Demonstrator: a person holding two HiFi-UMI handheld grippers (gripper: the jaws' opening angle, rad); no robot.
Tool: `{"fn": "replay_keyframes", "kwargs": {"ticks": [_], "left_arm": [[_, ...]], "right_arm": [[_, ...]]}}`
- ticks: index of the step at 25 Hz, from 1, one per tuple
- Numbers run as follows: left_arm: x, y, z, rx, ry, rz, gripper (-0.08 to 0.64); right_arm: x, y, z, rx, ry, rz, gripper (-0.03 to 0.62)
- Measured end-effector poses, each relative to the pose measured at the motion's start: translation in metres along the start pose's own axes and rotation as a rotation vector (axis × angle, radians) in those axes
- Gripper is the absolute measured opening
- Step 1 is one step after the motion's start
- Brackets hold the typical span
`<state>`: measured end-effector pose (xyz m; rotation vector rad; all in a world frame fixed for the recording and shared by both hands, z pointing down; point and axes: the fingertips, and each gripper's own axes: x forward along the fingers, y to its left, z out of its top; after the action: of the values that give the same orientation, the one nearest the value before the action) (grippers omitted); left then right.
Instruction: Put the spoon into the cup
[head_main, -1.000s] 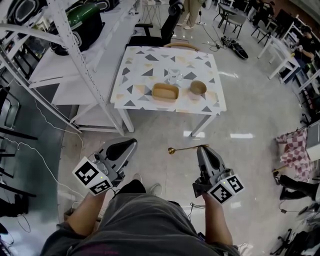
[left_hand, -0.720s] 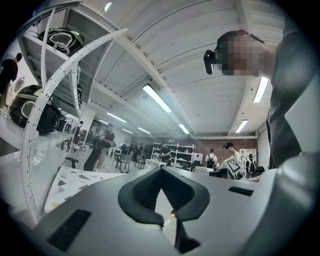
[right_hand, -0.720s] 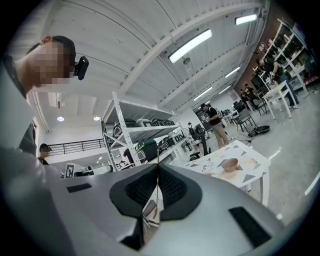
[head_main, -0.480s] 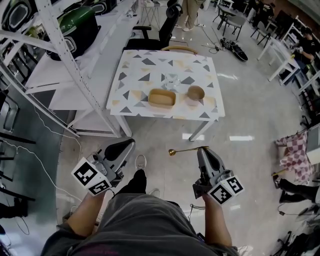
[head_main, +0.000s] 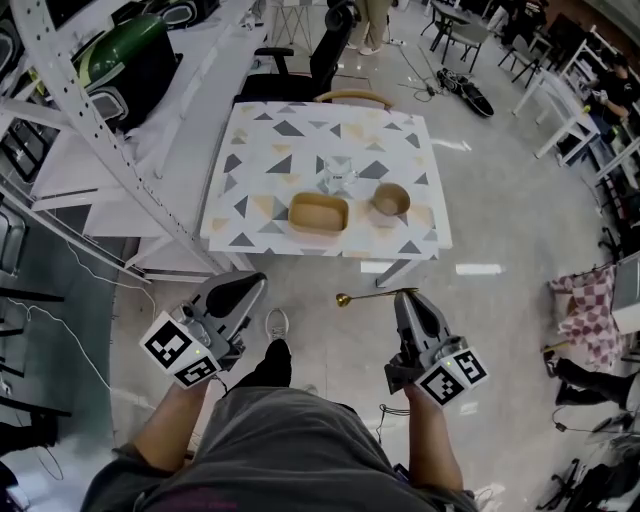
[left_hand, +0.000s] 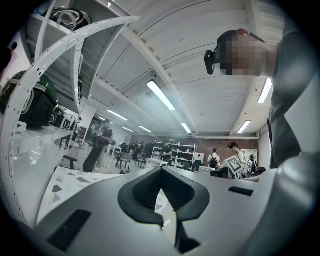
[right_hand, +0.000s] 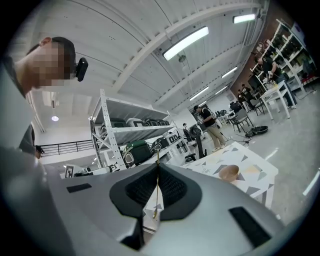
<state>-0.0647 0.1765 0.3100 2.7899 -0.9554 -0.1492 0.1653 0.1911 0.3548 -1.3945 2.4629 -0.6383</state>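
My right gripper (head_main: 408, 296) is shut on the handle of a gold spoon (head_main: 375, 295), which sticks out level to the left over the floor. In the right gripper view the spoon (right_hand: 157, 192) shows as a thin line pinched between the closed jaws. My left gripper (head_main: 255, 280) is shut with nothing in it; its jaws meet in the left gripper view (left_hand: 161, 172). Ahead stands a patterned table (head_main: 260, 150) with a clear glass cup (head_main: 338, 176), a rectangular wooden tray (head_main: 318, 214) and a round wooden cup (head_main: 391, 199). Both grippers are well short of the table.
A white metal rack (head_main: 70, 110) with gear runs along the left. A black office chair (head_main: 310, 65) stands behind the table. More white tables (head_main: 570, 110) and seated people are at the far right. Glossy floor (head_main: 500, 230) lies between me and the table.
The table has drawn nearer and slid lower in the head view as the person walks forward. Both grippers hold the same pose, and the spoon stays in the right one.
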Motion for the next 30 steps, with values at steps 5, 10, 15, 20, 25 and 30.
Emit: {"fn": "replay_keyframes", "kwargs": {"ticks": [5,10,15,20,25,30], "left_arm": [[0.027,0.044,-0.001,-0.017,0.012,-0.015,0.015],[0.053,0.09,-0.001,-0.035,0.026,-0.034,0.015],[0.075,0.135,0.006,-0.047,0.039,-0.056,0.015],[0.092,0.177,0.012,-0.055,0.046,-0.075,0.015],[0.102,0.216,0.015,-0.053,0.054,-0.088,0.015],[0.107,0.244,0.023,-0.055,0.044,-0.101,0.015]], "right_arm": [[0.045,-0.02,0.002,0.008,0.006,-0.016,0.023],[0.092,-0.037,0.004,0.016,0.016,-0.038,0.023],[0.134,-0.048,0.016,0.015,0.008,-0.068,0.023],[0.175,-0.056,0.021,0.013,0.008,-0.091,0.023],[0.213,-0.063,0.02,0.011,0.018,-0.114,0.023],[0.246,-0.061,0.022,-0.003,0.03,-0.113,0.023]]}}
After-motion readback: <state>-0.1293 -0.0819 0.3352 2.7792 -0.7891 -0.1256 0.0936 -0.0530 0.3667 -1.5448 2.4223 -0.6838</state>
